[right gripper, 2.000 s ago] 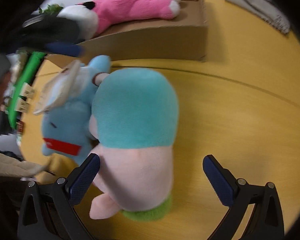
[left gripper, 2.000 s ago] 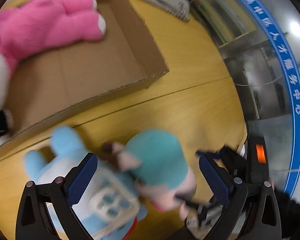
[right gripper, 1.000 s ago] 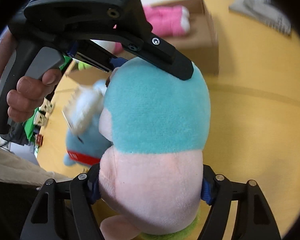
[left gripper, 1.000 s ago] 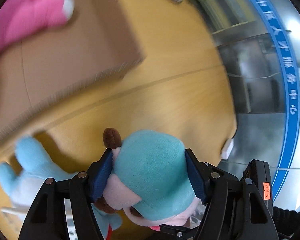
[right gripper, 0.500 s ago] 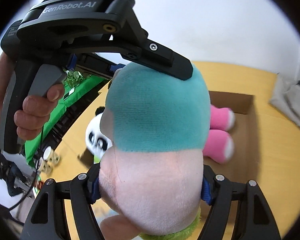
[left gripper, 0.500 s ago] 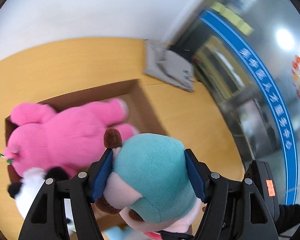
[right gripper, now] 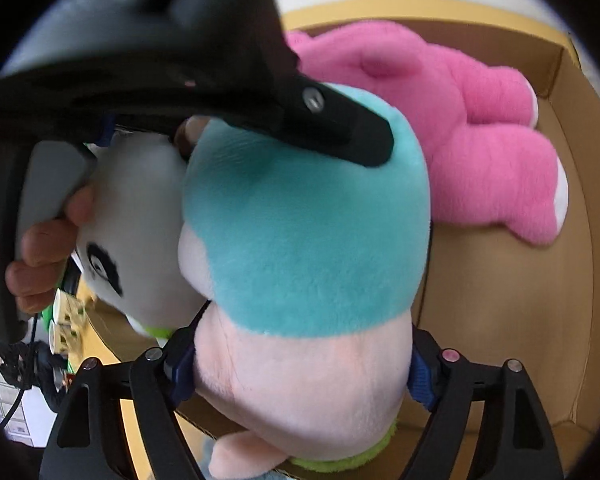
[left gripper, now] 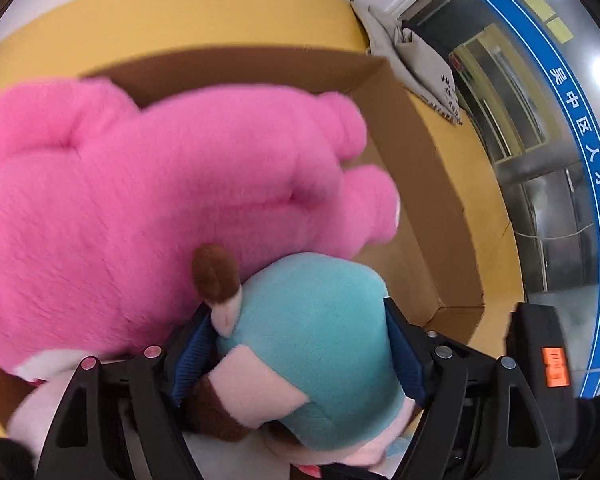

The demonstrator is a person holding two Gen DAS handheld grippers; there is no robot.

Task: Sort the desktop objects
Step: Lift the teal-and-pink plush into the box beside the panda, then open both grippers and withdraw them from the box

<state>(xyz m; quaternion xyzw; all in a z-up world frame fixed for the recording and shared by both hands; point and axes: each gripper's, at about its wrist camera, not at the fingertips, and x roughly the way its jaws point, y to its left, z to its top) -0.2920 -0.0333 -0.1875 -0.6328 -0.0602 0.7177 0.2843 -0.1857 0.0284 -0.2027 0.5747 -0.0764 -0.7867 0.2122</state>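
Note:
Both grippers are shut on one teal-and-pink plush toy (left gripper: 312,344). My left gripper (left gripper: 296,356) clamps its teal upper part; my right gripper (right gripper: 300,376) clamps its pale pink lower part (right gripper: 300,384). The toy hangs over the open cardboard box (left gripper: 432,184), right beside the big pink plush (left gripper: 140,208) lying inside it. In the right wrist view the left gripper's black finger (right gripper: 340,128) presses on the teal part (right gripper: 312,240), with the pink plush (right gripper: 472,128) behind. A panda plush (right gripper: 132,236) lies at the box's left end.
The box (right gripper: 508,312) has bare floor to the right of the pink plush. It sits on a yellow wooden table (left gripper: 188,16). A grey cloth bag (left gripper: 416,56) lies on the table beyond the box's far right corner.
Both grippers closed on the teal-and-pink plush on the table, lifted it, and carried it over the box; it now sits lower and closer to the pink plush.

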